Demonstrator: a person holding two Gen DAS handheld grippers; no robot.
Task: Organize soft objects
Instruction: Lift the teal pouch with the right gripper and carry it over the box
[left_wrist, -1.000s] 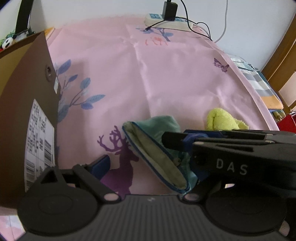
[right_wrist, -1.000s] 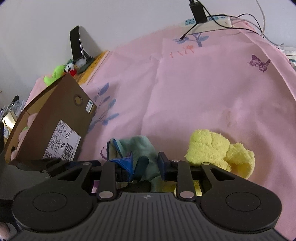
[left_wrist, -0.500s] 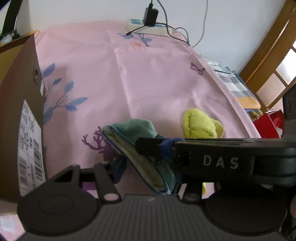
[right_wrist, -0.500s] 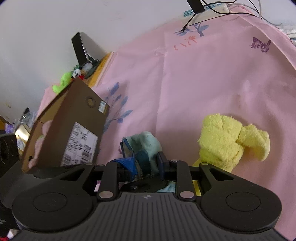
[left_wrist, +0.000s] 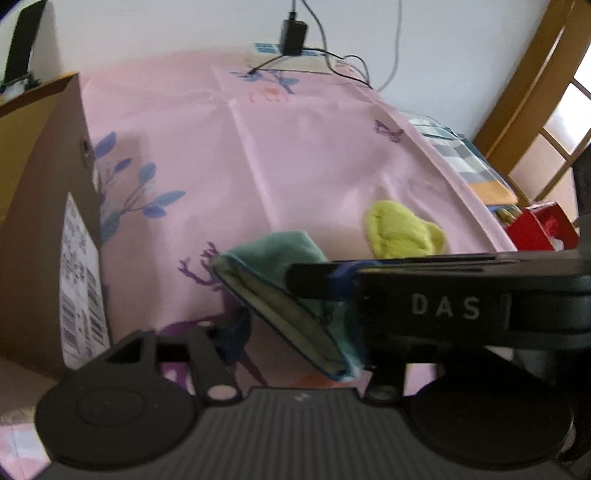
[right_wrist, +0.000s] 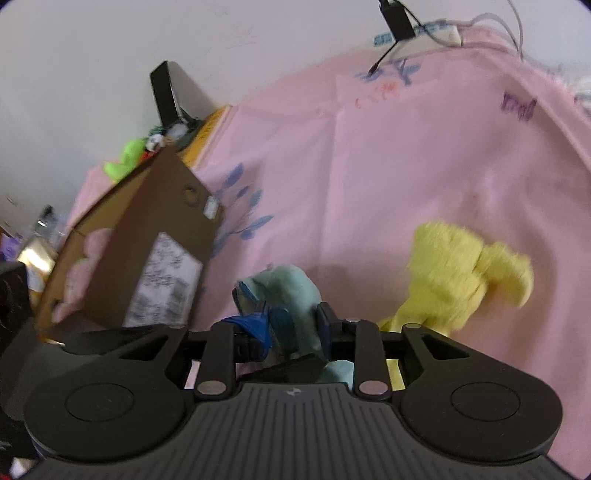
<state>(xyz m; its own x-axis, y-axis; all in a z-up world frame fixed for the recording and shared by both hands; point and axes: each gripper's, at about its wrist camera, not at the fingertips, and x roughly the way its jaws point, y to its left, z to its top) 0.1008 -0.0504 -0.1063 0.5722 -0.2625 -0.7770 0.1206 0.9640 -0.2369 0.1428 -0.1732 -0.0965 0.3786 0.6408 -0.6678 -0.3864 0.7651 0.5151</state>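
A teal cloth (left_wrist: 280, 251) with a blue edge hangs folded just above the pink sheet (left_wrist: 295, 147). My right gripper (right_wrist: 293, 325) is shut on the teal cloth (right_wrist: 291, 288), its jaws just starting to open; one of its fingers (left_wrist: 314, 277) crosses the left wrist view. My left gripper (left_wrist: 303, 332) straddles the cloth's lower edge, jaws opening, the near pad just apart from it. A fluffy yellow cloth (left_wrist: 399, 229) (right_wrist: 454, 269) lies loose to the right.
A brown cardboard box (left_wrist: 44, 221) (right_wrist: 155, 240) stands at the left with pink soft things (right_wrist: 85, 258) inside. A power strip (left_wrist: 291, 55) with cables lies at the far edge. A red box (left_wrist: 539, 229) and wooden chair (left_wrist: 535, 92) are beyond the right edge.
The left gripper's jaws narrowed around the teal cloth, then widened again. The right gripper stayed on the cloth. Both views tilted slightly; the yellow cloth lies where it was.
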